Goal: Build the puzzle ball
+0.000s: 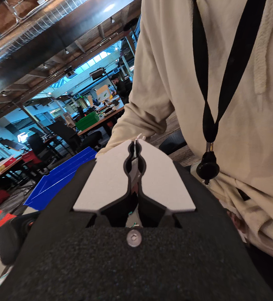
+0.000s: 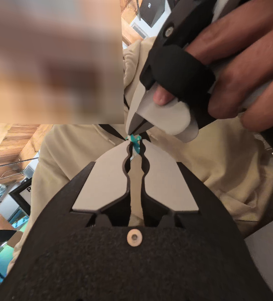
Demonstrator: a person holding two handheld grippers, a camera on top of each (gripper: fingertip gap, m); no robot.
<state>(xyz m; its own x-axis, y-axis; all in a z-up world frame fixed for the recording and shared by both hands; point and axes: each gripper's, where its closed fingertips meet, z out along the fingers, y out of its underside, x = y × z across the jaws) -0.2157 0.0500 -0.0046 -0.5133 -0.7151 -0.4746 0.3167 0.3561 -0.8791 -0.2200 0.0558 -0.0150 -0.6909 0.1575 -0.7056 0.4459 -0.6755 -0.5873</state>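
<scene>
Right hand-held gripper: tips pinch a thin teal-and-white puzzle piece edge-on, held in the air at chest height, off any worktop. Just beyond, the left hand-held gripper comes in from above, its tips meeting the same piece; a hand grips its handle. Left wrist view: tips nipped on a thin white sliver. Behind, a cream hoodie and blue bin.

Step, as judged: joining or passing one piece mid-air. Next calls for fine alignment of tabs, gentle push.
</scene>
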